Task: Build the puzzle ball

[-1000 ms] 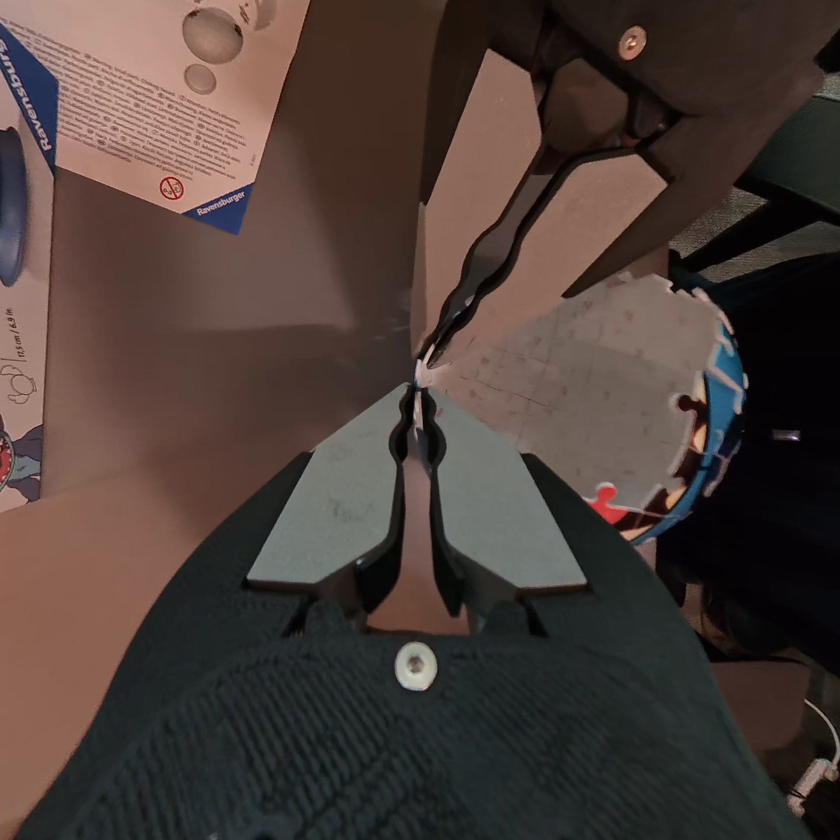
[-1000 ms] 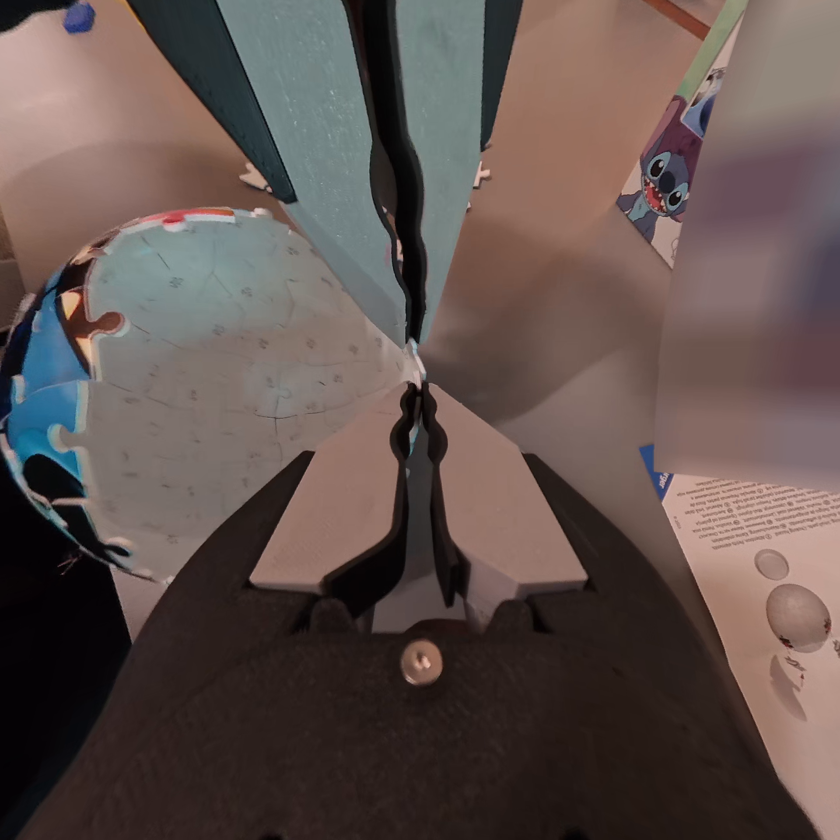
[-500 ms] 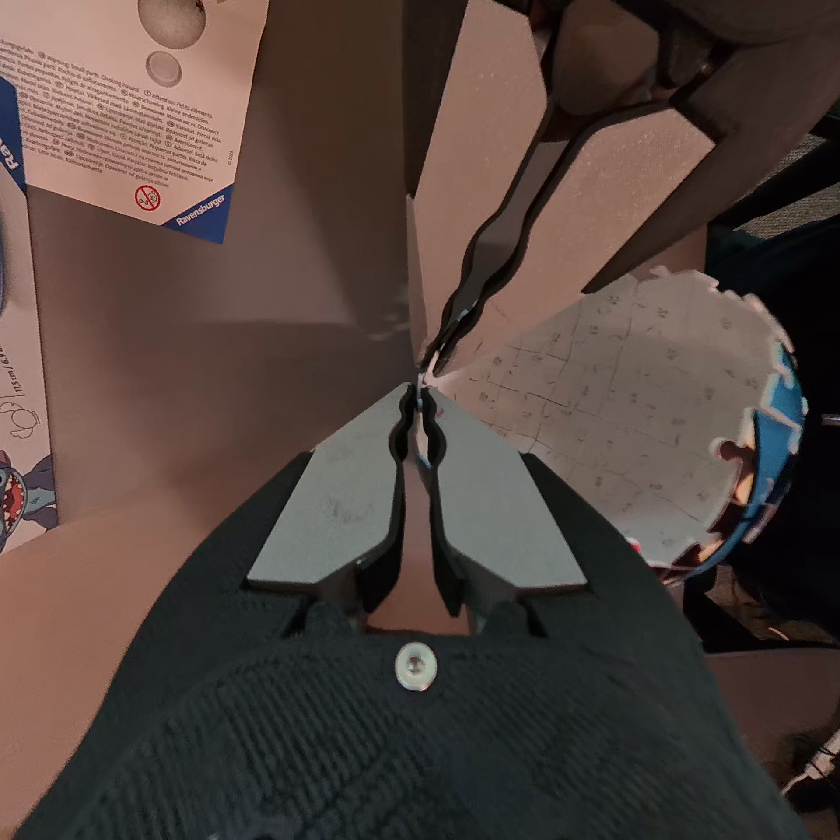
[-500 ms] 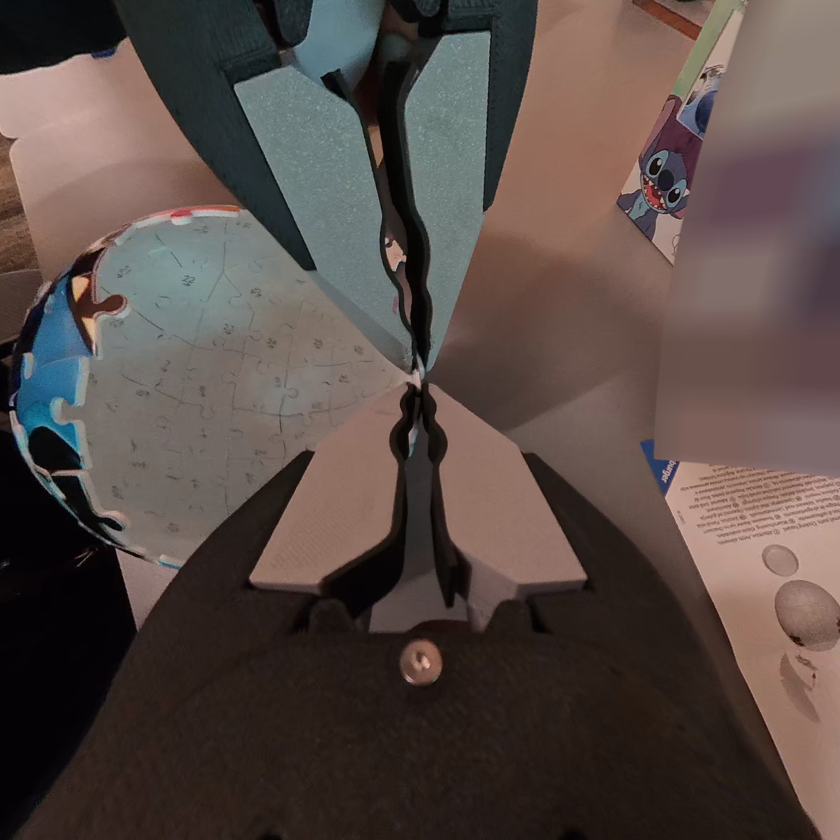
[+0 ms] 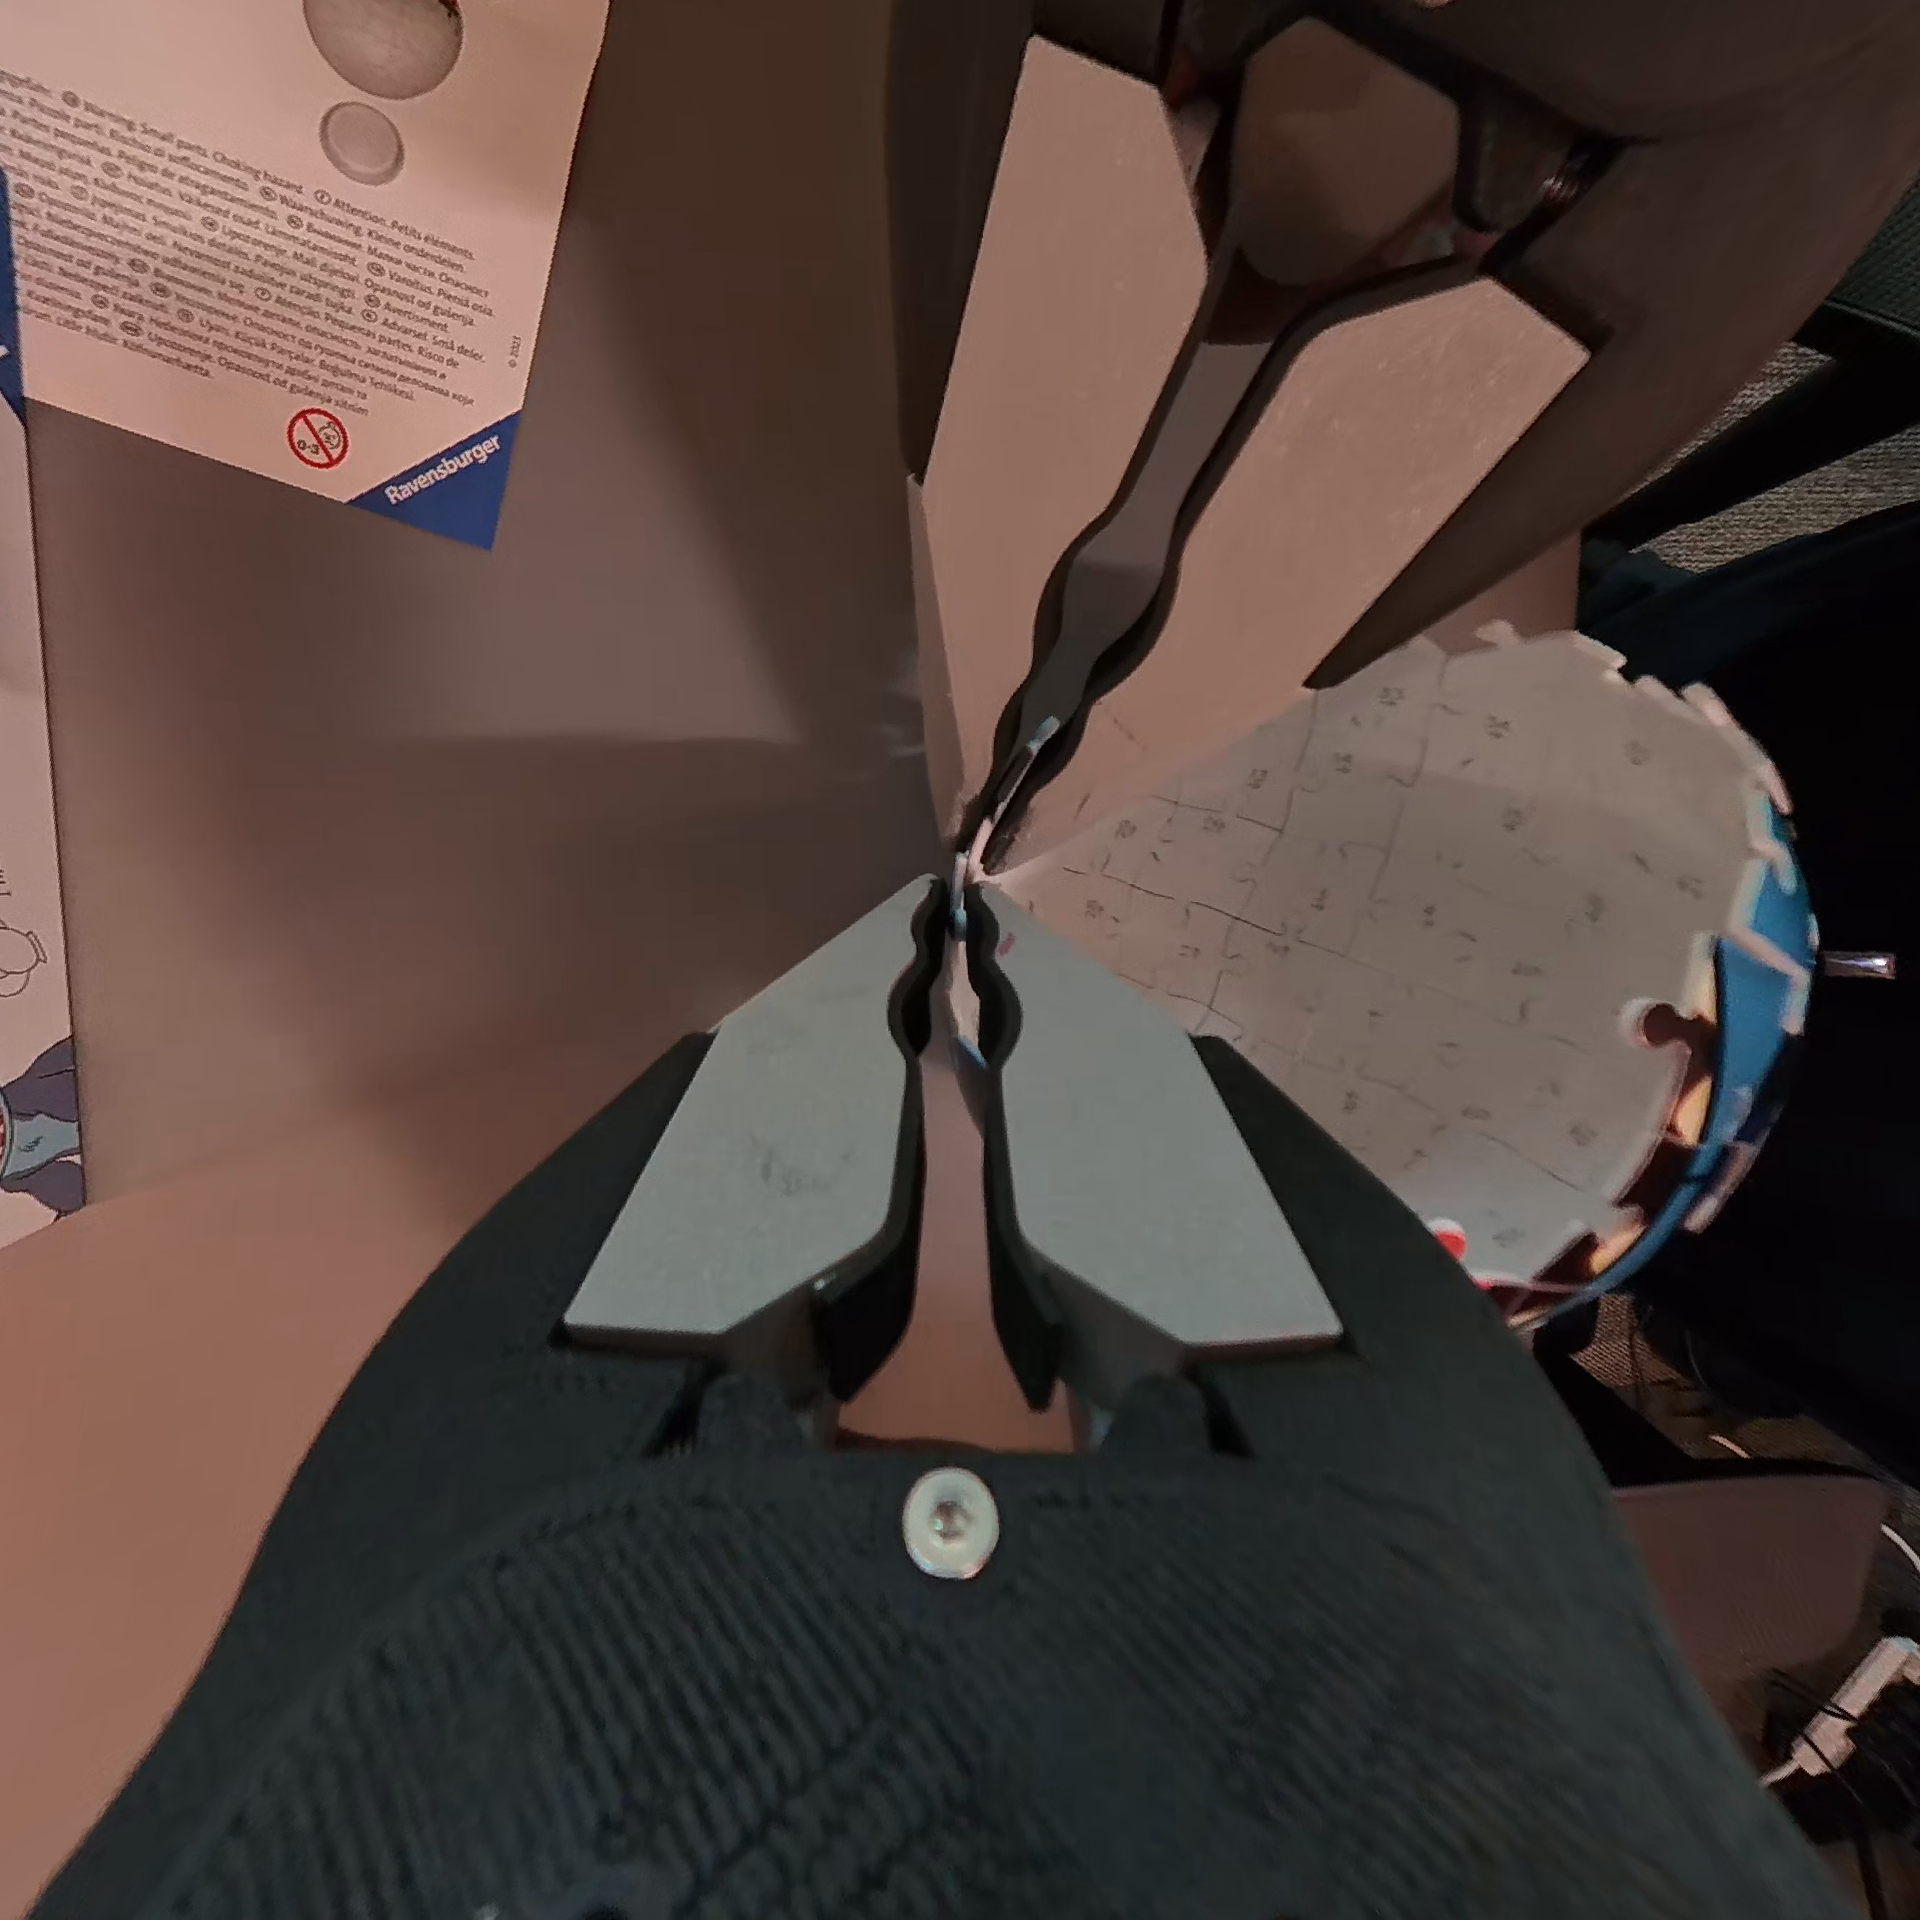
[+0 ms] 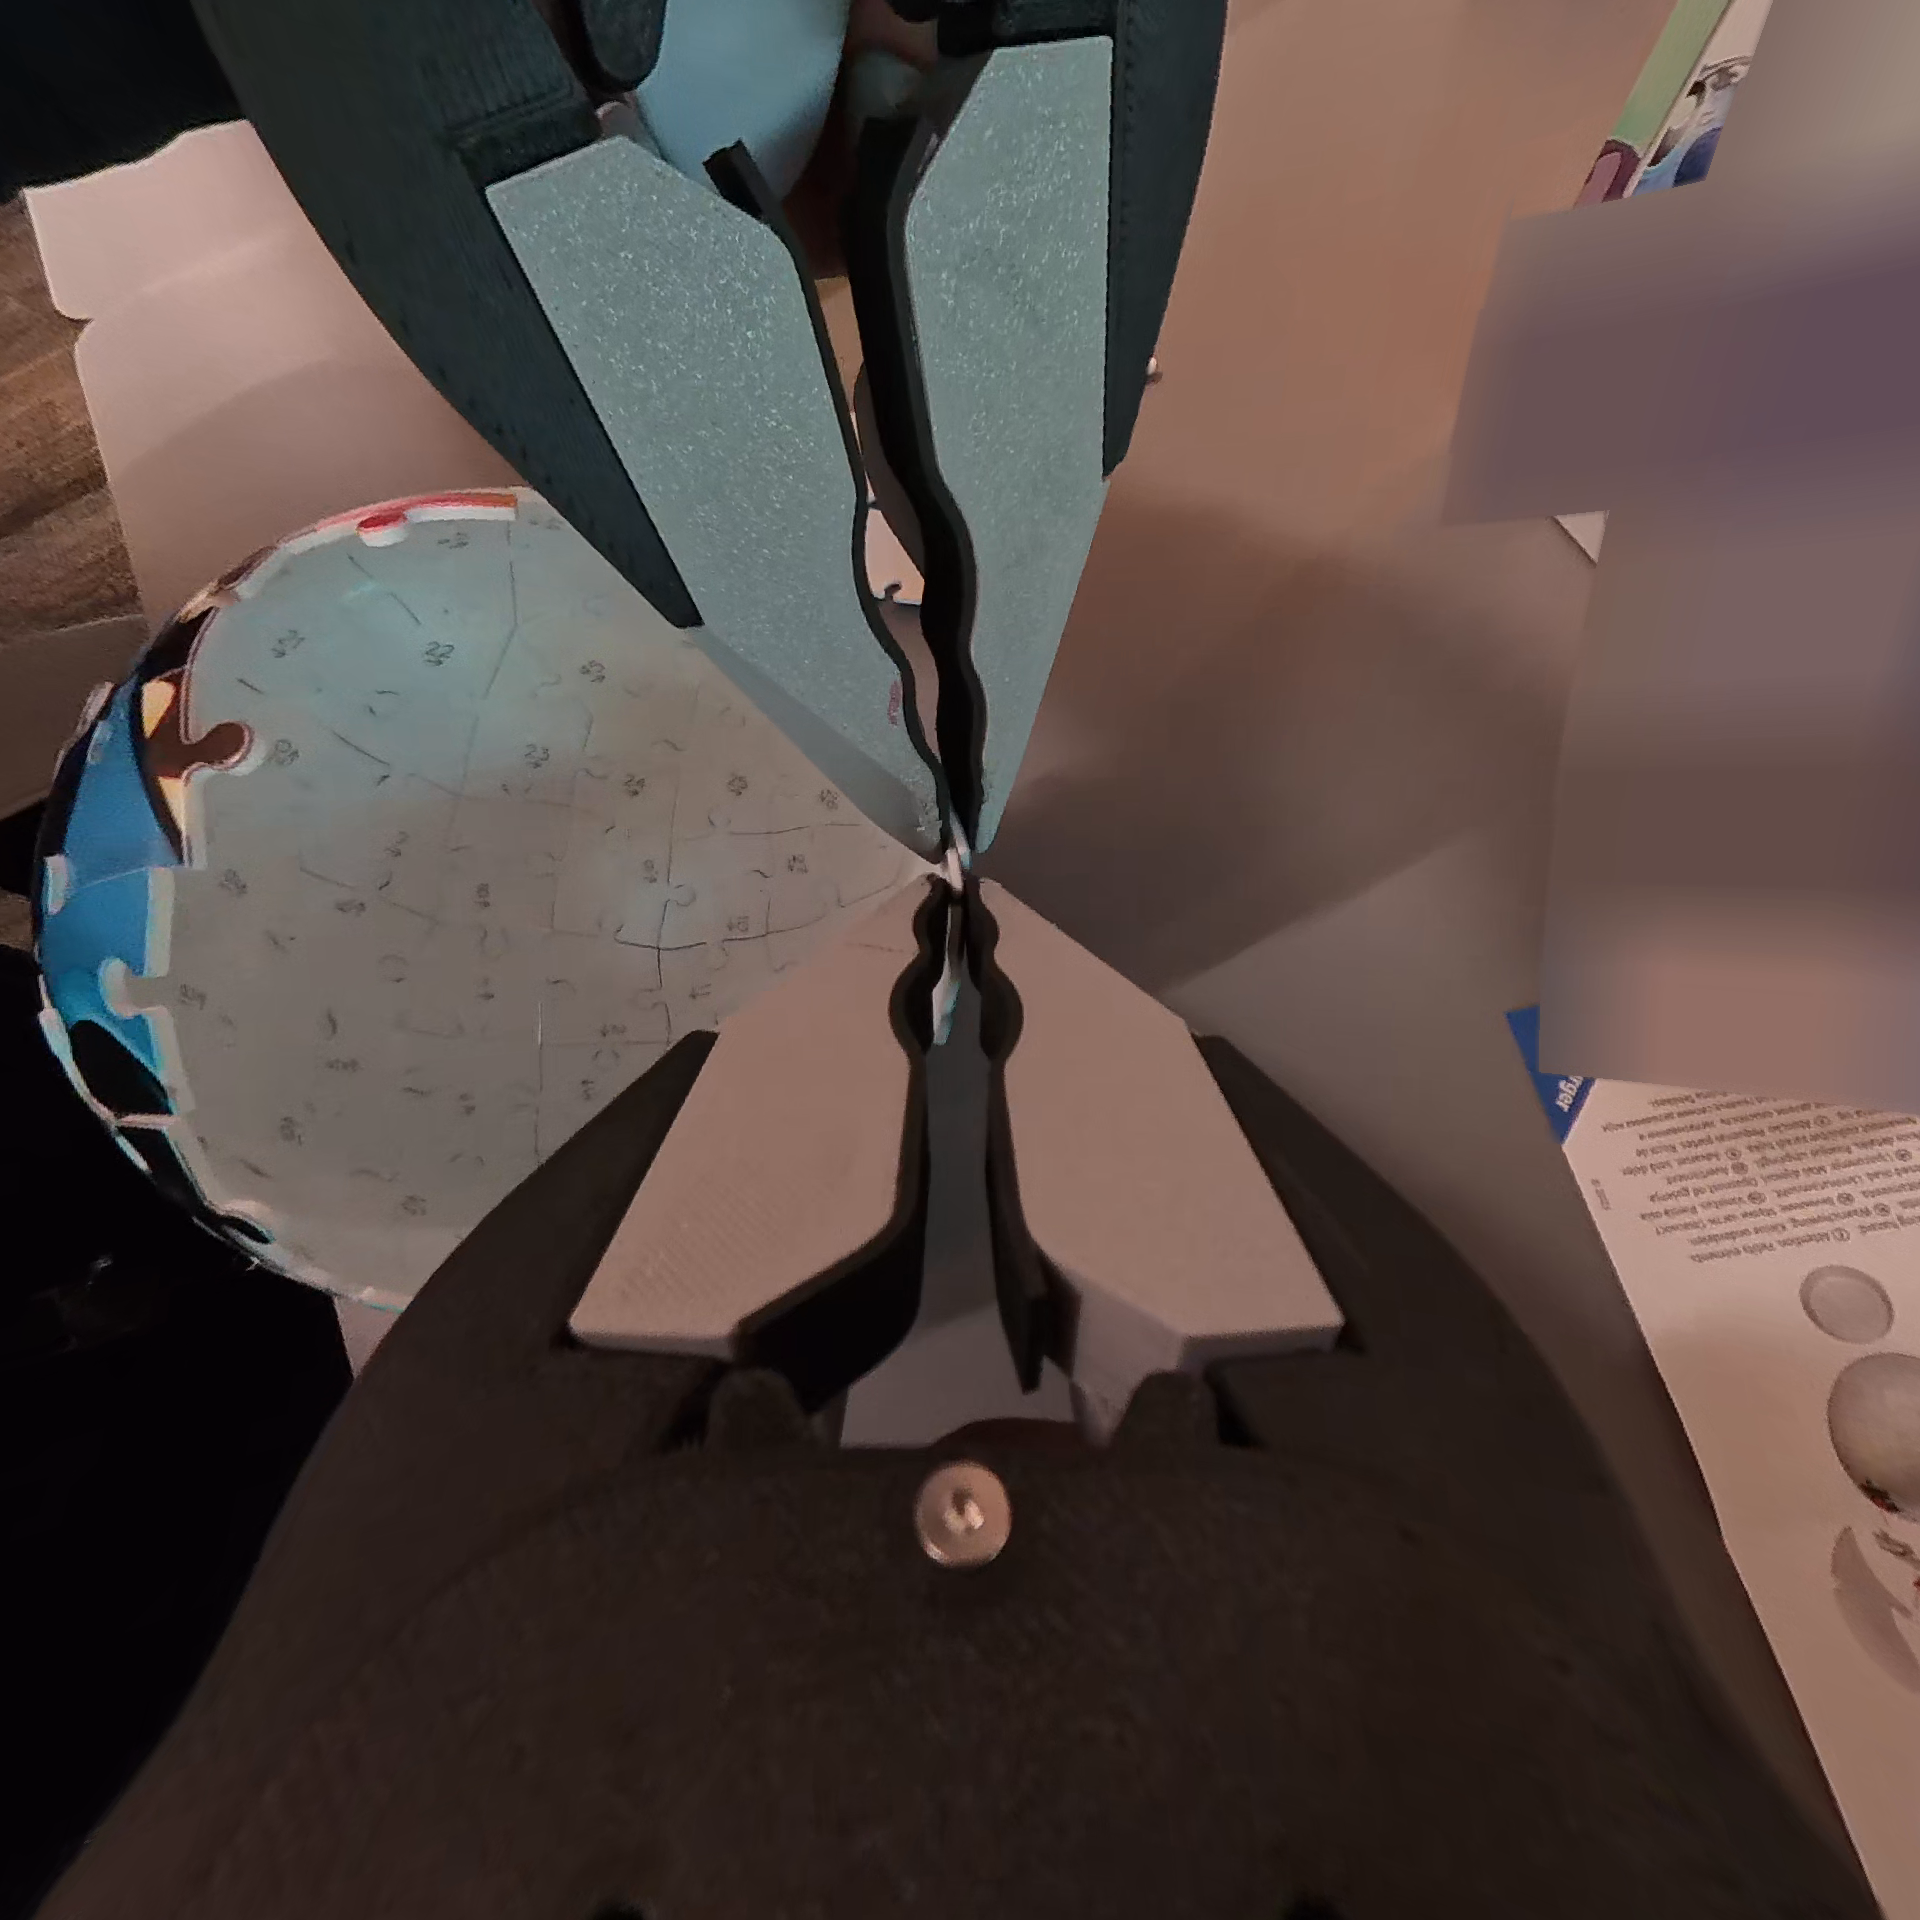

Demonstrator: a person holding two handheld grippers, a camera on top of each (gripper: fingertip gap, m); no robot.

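I am pinching the rim of the half-built puzzle ball (image 5: 1455,966) with both grippers, tip to tip at the centre of each frame. My left gripper (image 5: 958,914) is clamping narrow on the thin white edge from below, and my right gripper (image 6: 954,935) is clamping the same edge, its jaws nearly together on a sliver of piece. The shell is hanging in the air at the right of the left view and the left of the right view, over the table (image 5: 312,727). If I squeeze or twist unevenly, I judge the joints could pop and pieces drop. The leaflet (image 5: 260,260) is lying at upper left.
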